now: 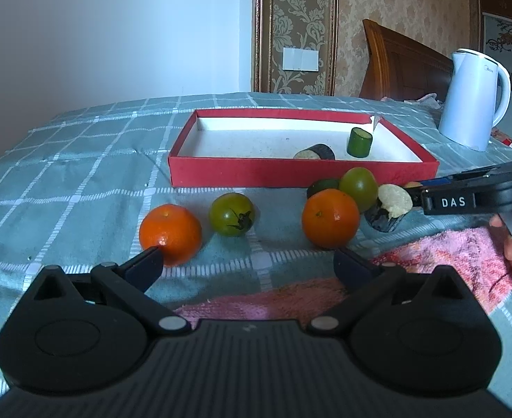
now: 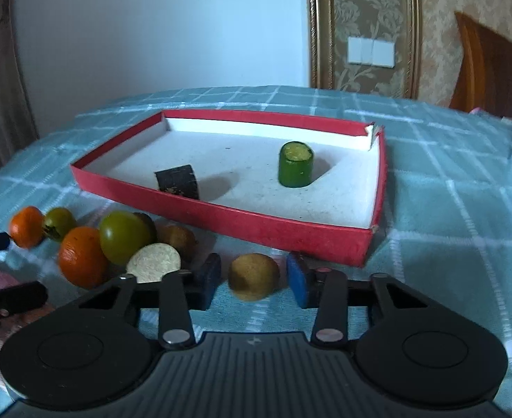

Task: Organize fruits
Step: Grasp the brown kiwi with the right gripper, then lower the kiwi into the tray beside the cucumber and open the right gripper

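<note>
A red tray (image 1: 291, 174) (image 2: 273, 230) holds a green cucumber piece (image 1: 359, 142) (image 2: 295, 169) and a dark-skinned piece (image 1: 314, 153) (image 2: 177, 180). In front of it lie two oranges (image 1: 170, 234) (image 1: 330, 217), two green tomatoes (image 1: 232, 214) (image 1: 358, 188) and a cut dark-skinned piece (image 1: 390, 207). My left gripper (image 1: 249, 264) is open and empty, its left fingertip by the left orange. My right gripper (image 2: 254, 280) is open with a brown kiwi (image 2: 253, 276) between its jaws, not squeezed. A second kiwi (image 2: 179, 240) lies behind it.
A white kettle (image 1: 473, 99) stands at the right rear on the green checked cloth (image 1: 82, 181). A pink towel (image 1: 447, 254) lies at the front right. A wooden headboard (image 1: 402, 66) rises behind the table.
</note>
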A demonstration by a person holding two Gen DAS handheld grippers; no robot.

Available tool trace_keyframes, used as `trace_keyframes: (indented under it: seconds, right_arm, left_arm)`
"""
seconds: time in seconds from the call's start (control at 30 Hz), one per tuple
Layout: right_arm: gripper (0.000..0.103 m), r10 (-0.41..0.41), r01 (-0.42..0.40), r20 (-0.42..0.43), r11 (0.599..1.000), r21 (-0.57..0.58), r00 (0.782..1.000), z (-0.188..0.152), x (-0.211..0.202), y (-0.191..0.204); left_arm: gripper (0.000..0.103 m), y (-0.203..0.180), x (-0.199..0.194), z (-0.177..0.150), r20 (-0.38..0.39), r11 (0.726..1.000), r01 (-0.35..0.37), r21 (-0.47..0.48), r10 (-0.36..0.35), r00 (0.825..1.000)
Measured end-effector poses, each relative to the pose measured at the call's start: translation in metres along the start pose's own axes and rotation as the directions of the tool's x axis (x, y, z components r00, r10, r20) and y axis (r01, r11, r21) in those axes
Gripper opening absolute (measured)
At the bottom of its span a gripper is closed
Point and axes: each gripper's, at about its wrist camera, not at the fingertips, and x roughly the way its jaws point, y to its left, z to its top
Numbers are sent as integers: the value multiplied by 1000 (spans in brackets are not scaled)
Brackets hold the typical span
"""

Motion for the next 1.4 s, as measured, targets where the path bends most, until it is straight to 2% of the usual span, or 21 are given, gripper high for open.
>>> trace_keyframes:
  seconds: [0.07,0.43,0.7,0.93,1.13,1.4]
  right_arm:
    - [29,3,-3,1,1000,-2,1000,-1,-2,0]
    - [29,-36,34,57,999,31,998,12,-20,-17]
    - [29,-10,8,56,999,32,998,18,-22,-17]
    - [29,-15,14,90,1000,8,996,27,-28,-11]
    - [29,-90,90,121,996,11,989,48,-9,-20]
    - [29,-153,152,74,988,12,985,61,29,-34]
  left_arm:
    - [103,0,0,0,-1,1000,-4,-1,4,1000]
    - [103,1,5,0,-25,1000,-9,-6,9,1000]
    - [103,0,5,0,-26,1000,-11,-5,11,1000]
    - [103,0,6,0,-36,1000,-4,-12,3,999]
    - [103,0,6,0,-37,1000,-4,-12,3,999]
    - [103,0,6,0,-44,1000,-5,-15,4,999]
